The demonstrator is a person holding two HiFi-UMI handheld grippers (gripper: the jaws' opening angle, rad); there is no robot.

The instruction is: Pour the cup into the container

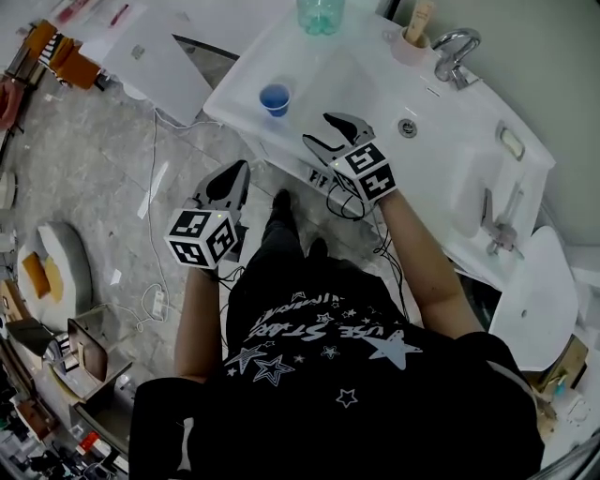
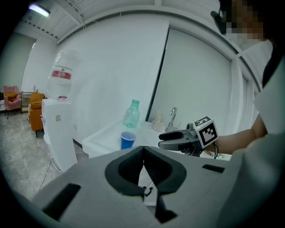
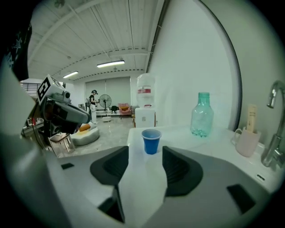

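Note:
A blue cup (image 1: 275, 98) (image 3: 151, 141) stands upright near the left end of the white sink counter (image 1: 366, 80). My right gripper (image 1: 330, 131) (image 3: 145, 153) hovers over the counter's front edge and points at the cup. It is open with nothing between its jaws, and the cup sits a little beyond the tips. A green bottle (image 1: 320, 14) (image 3: 202, 114) stands at the back of the counter. My left gripper (image 1: 230, 180) (image 2: 143, 151) hangs over the floor, left of the counter. Its jaws meet at the tips and hold nothing.
A pink mug (image 1: 410, 45) holding a brush stands beside the faucet (image 1: 455, 52), and the sink drain (image 1: 407, 127) lies right of my right gripper. A water dispenser (image 2: 60, 129) stands left of the counter. Cables and clutter lie on the floor (image 1: 103, 169).

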